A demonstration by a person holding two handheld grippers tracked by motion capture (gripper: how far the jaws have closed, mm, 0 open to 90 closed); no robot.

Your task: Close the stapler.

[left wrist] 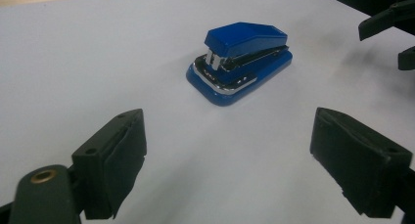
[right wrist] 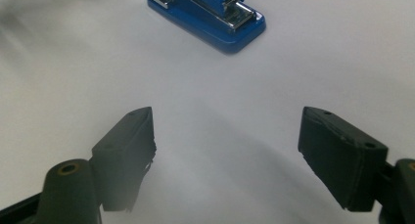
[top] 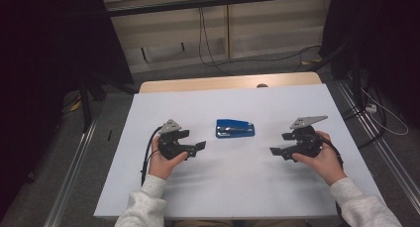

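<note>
In the left gripper view, the left gripper (left wrist: 227,160) has its two black padded jaws spread wide at the lower left and lower right of the frame, with nothing between them but bare white surface. Ahead of them, in the upper middle of the frame, lies a small blue plastic stapler with a chrome metal mechanism (left wrist: 240,60), flat on its base and well apart from both jaws. The tips of the other gripper show at the upper right edge.

In the right gripper view, the right gripper (right wrist: 227,155) is likewise released, its black jaws far apart at the bottom corners and holding nothing. The stapler (right wrist: 208,16) sits at the top centre of that frame, partly cut by the upper edge, apart from the jaws.

In the high view, the left gripper (top: 195,148) sits left of centre and the right gripper (top: 278,151) right of centre, each held in a hand with a light grey sleeve coming up from the bottom. The stapler (top: 235,128) lies between them, slightly higher in the frame, touching neither. All rest over the white-covered rectangular table (top: 228,187), whose wooden edge shows along the top. No container appears on the table.
</note>
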